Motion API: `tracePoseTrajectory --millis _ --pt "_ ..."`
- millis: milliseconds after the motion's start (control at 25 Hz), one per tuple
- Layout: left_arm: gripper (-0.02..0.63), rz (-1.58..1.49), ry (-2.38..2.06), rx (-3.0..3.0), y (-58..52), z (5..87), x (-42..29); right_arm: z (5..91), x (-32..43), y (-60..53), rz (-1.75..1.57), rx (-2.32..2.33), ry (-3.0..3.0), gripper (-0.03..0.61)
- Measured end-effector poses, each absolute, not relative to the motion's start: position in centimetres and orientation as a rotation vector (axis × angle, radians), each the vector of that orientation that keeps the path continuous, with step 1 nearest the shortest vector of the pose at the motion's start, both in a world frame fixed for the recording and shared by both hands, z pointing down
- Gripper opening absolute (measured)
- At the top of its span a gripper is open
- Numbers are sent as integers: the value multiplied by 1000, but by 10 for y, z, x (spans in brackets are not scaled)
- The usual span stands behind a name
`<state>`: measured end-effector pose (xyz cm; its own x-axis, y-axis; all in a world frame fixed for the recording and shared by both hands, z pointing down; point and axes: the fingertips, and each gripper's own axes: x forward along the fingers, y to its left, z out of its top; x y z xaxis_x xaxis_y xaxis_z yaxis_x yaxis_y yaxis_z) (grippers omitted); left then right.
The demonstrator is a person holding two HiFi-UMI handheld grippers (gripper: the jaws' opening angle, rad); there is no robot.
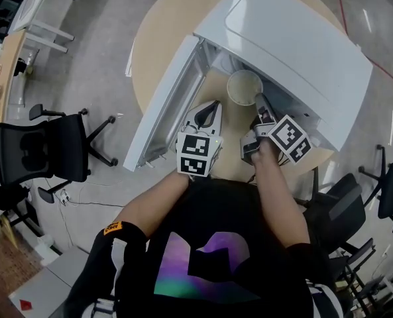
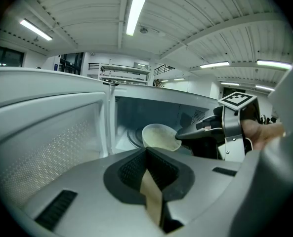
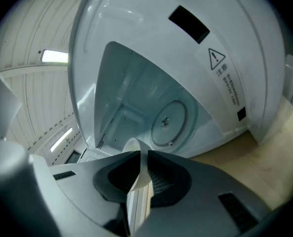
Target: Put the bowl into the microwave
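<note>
Now we see the right gripper (image 1: pixel 260 101) closed on the rim of the pale bowl (image 1: pixel 242 85), one jaw inside the wall and one outside. We hold the bowl at the open mouth of the white microwave (image 1: pixel 302 38), which stands on a round wooden table (image 1: pixel 156 25). Its door (image 1: pixel 166 98) is swung open to the left. The round glass plate (image 3: pixel 168 122) lies inside. Our left gripper (image 1: pixel 208 111) is near the door, jaws together, holding nothing.

microwave (image 3: pixel 136 28) | warning triangle (image 3: pixel 214 58) | perhaps "注意" | finer print unreadable
</note>
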<state>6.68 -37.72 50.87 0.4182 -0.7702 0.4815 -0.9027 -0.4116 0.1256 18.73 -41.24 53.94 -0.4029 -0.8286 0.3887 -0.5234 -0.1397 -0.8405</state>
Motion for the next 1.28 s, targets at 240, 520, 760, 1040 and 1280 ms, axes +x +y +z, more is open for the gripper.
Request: tracePoseTrajectory --millis 240,520,760,1040,1280 --pt "46 520 -1419 2307 -387 516 74 547 195 -423 -1535 -1548 1765 55" --pt "46 543 -1414 2307 -407 521 77 553 200 -435 -1502 -1574 1681 55" --pt "46 576 -1399 2318 -422 524 80 558 207 -447 -1472 -1587 1599 55" --pt "46 560 -1393 2319 -438 521 83 564 213 -461 -1458 -1591 1523 55" --pt "46 565 -1392 2315 -447 522 83 575 213 -469 -1455 -1625 1475 55"
